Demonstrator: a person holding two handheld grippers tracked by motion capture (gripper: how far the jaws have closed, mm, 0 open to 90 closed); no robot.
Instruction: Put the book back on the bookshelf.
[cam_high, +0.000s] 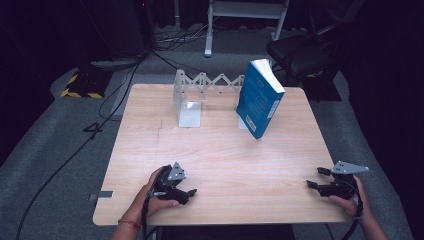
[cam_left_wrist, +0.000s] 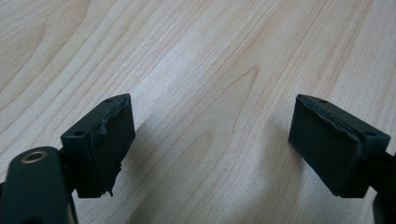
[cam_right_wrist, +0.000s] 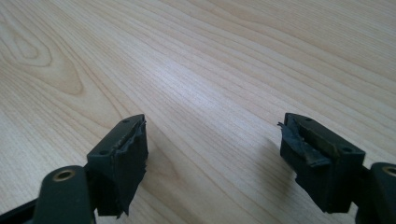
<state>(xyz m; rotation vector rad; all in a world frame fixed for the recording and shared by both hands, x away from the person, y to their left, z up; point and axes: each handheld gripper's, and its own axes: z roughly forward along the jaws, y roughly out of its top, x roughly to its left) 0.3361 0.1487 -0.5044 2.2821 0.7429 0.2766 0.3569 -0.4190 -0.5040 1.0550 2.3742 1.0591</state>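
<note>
- Blue book (cam_high: 259, 98): stands tilted at the table's (cam_high: 220, 165) far right, leaning beside the accordion book rack (cam_high: 202, 90).
- Right gripper (cam_high: 316, 178): nearer to it; book lies ahead, slightly left. Jaws apart, empty.
- Left gripper (cam_high: 190, 191): farther off, jaws apart, empty.

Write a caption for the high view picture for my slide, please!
Two open grippers, left and right, rest near the table's front edge; a blue book leans against a folding rack.
</note>
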